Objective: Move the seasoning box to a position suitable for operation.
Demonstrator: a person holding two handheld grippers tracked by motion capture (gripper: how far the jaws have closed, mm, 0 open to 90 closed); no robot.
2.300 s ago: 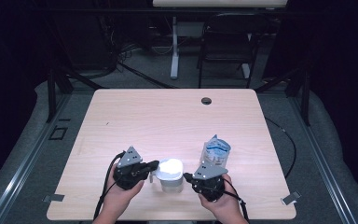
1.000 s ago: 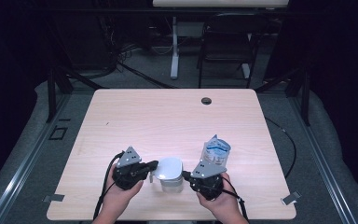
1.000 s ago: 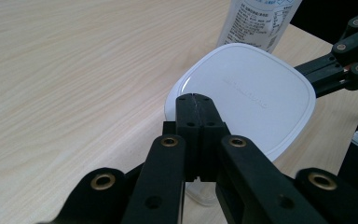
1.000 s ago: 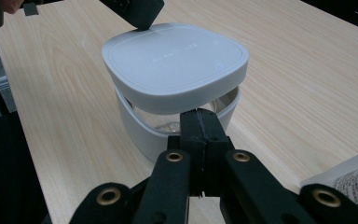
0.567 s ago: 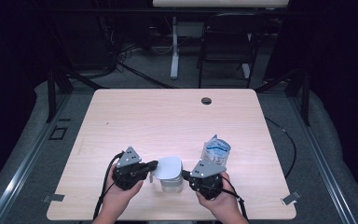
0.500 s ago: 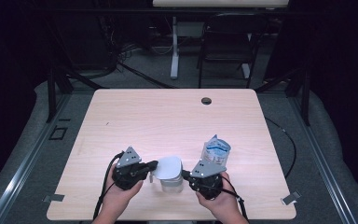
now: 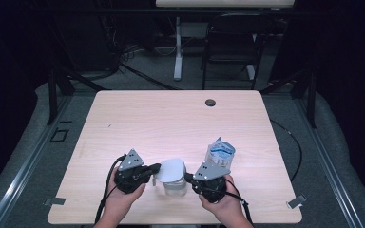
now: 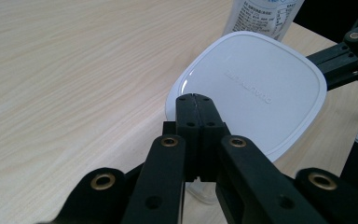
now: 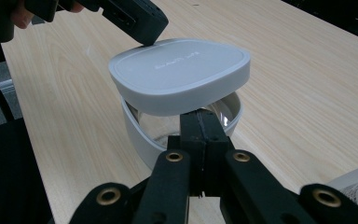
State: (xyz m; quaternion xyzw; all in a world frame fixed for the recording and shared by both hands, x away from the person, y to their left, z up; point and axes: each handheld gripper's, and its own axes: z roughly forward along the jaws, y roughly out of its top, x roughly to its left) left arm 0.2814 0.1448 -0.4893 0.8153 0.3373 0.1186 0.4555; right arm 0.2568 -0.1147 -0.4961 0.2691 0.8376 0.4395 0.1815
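A clear container (image 7: 176,188) stands near the table's front edge with its white lid (image 7: 171,169) lying askew and tilted over it. My left gripper (image 7: 158,167) is shut, and its tips (image 8: 194,97) rest on the lid's (image 8: 261,93) left edge. In the right gripper view that gripper (image 9: 140,23) touches the far side of the lid (image 9: 182,70). My right gripper (image 7: 188,176) is also shut. Its tips (image 9: 203,116) sit at the container's (image 9: 140,140) rim, just under the raised lid. Whether either pair of jaws pinches anything is hidden.
A clear labelled bottle (image 7: 220,154) stands just behind my right gripper, close to the container. A cable hole (image 7: 210,102) sits at the table's far edge. A chair (image 7: 230,42) and a desk leg stand beyond the table.
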